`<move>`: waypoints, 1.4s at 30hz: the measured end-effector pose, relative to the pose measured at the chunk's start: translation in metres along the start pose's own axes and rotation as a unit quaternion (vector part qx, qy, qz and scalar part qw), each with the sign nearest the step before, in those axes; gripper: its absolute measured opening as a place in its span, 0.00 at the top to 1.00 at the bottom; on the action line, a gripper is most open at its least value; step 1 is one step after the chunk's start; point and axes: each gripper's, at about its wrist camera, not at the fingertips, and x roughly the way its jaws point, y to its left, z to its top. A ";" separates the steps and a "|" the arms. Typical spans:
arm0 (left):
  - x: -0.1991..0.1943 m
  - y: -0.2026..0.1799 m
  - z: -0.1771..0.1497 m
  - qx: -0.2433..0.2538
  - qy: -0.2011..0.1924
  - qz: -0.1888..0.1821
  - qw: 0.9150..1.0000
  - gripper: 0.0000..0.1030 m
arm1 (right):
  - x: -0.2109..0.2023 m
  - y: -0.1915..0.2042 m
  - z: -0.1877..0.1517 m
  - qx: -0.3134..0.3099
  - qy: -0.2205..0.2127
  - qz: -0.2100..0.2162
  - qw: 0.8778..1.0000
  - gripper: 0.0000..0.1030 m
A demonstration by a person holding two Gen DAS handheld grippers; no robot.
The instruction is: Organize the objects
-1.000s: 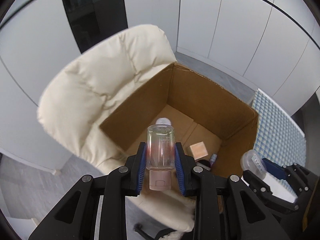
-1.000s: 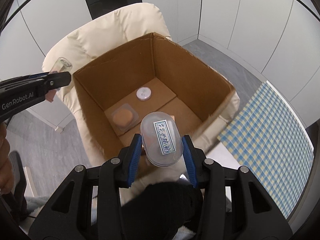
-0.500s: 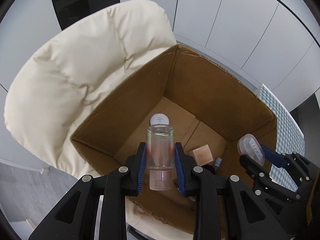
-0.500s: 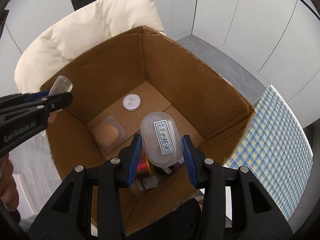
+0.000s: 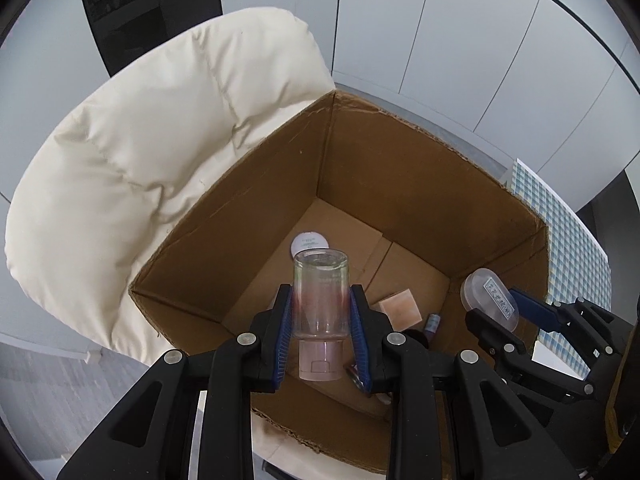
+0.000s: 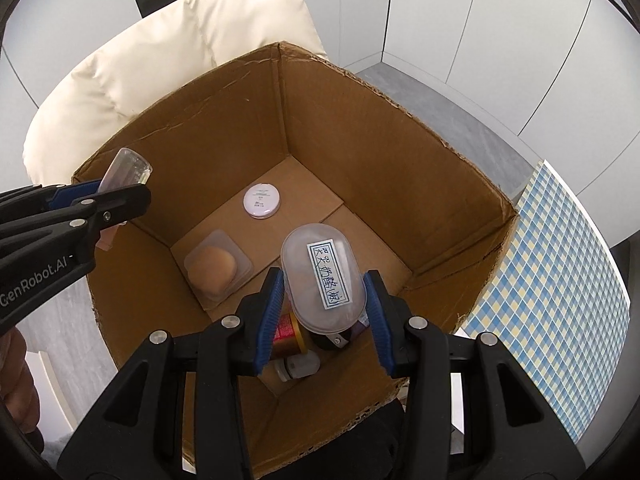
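- Left claw (image 5: 320,334) is clamped on a clear bottle (image 5: 320,300), held cap-down, base pointing away from us; the blue pads (image 5: 285,336) press on its lower body just above the pinkish cap.
- Right claw (image 6: 323,312) grips an oval lidded container (image 6: 322,280) with a handwritten label, squeezed across its narrow sides.
- Both items hang above the open cardboard box (image 6: 400,128), which sits on a cream padded chair (image 5: 160,120).
- On the box floor we see a round white compact (image 6: 262,201), a packaged puff (image 6: 216,267) and some small bottles.
- Judgement: the bottle looks empty, light, rigid and smooth, so likely slippery; we favour holding the straight body, not the cap.
- Judgement: the container looks thin-walled and may flex or pop its lid; we would squeeze gently, below the lid rim.
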 end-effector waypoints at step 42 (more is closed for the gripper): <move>-0.135 -0.093 -0.026 0.106 -0.019 -0.011 0.994 0.11 | -0.158 -0.079 -0.076 0.197 -0.040 -0.065 0.977 0.08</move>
